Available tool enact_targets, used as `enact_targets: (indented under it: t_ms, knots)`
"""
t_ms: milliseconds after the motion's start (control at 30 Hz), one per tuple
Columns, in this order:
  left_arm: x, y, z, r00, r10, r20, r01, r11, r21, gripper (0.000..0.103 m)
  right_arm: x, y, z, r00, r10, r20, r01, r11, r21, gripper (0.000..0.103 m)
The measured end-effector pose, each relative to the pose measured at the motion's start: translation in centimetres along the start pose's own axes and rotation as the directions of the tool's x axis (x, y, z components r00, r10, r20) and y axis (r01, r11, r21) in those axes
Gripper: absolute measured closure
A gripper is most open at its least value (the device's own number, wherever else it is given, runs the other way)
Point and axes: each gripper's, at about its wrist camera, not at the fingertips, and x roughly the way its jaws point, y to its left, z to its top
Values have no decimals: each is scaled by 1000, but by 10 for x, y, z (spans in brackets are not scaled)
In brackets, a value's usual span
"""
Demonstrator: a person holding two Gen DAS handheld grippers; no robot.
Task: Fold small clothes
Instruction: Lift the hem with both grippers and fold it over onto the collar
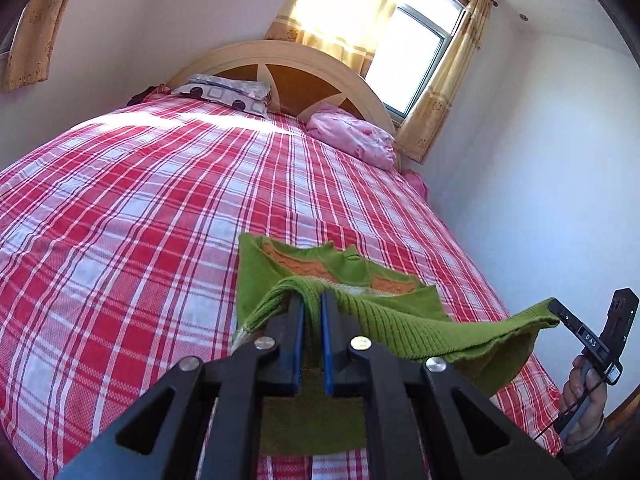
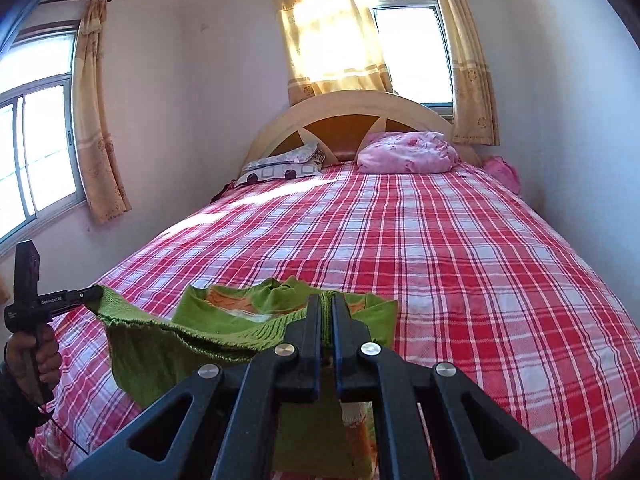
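A small green knitted garment with orange pattern is held up by its ribbed hem over a bed covered with a red and white checked sheet, in the lower middle of both frames. In the left wrist view the black left gripper is seen with its jaws clamped together on one part of the ribbed edge, the blue pads pressing the knit between them. The black right gripper appears at the lower right of that frame, its jaws closed on the other end of the same hem; in the right wrist view this gripper is also seen pinching the fabric. The hem is stretched between the two grips, probably so that the edge is kept straight and the lifted half can be laid evenly over the part that rests on the sheet. The rest of the garment lies flat on the bed beyond the grippers. A purple patterned pillow and a crumpled pink blanket are placed near the arched wooden headboard, well apart from the work.
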Motion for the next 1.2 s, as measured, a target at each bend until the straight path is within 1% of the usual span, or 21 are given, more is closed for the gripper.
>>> enact_targets:
  t_ms: [133,300,467,600,667,767,800,833,867,900,933,1000,1033,1067,1133,1167,1200]
  knots:
    - [26,3,19,1000,4,1,-4,1000,-11,95,35,-5,15,1000,-13,-15,12,1000,-8,99]
    - [61,9,37,999,28,-19,-28,999,-16,95,74,-16,26,999,-27,-43,27,1000,-7,99]
    - [97,14,49,997,55,-47,-56,998,-15,95,125,-29,33,993,-49,-106,49,999,-4,99]
    - [132,23,51,992,90,-85,-93,995,-24,95,171,-45,26,982,-58,-182,63,998,23,99]
    - [149,30,47,988,113,-110,-117,993,-32,95,196,-54,19,973,-58,-224,70,997,44,99]
    - [172,38,41,979,154,-135,-160,987,-35,94,228,-63,10,961,-58,-271,76,995,57,99]
    - [177,40,39,977,165,-137,-172,984,-37,93,237,-66,7,958,-68,-279,86,995,52,97]
    - [182,42,37,973,183,-139,-189,981,-33,88,245,-69,5,955,-92,-282,108,993,43,97]
    - [185,43,37,969,201,-141,-207,978,-33,86,251,-73,3,950,-124,-288,140,989,37,97]
    - [186,45,37,966,214,-142,-222,974,-41,83,255,-79,0,945,-135,-298,156,987,47,97]
    - [186,47,37,965,219,-143,-229,972,-50,78,257,-83,-1,943,-131,-305,159,985,67,97]
    - [182,51,36,966,212,-147,-224,973,-64,72,256,-91,-7,937,-133,-323,175,979,103,96]
    - [178,51,35,965,220,-143,-231,971,-62,61,252,-91,-9,935,-142,-326,185,977,105,96]
    - [176,51,34,961,237,-139,-247,967,-57,54,246,-90,-10,935,-141,-326,184,977,106,96]
    - [163,50,28,958,254,-130,-261,965,-38,54,227,-85,-15,942,-101,-321,145,982,116,90]
    - [156,49,24,956,262,-130,-268,963,-26,54,217,-82,-17,944,-83,-319,126,985,118,76]
    - [149,50,18,954,268,-133,-273,962,-19,54,206,-78,-21,946,-62,-318,105,987,118,56]
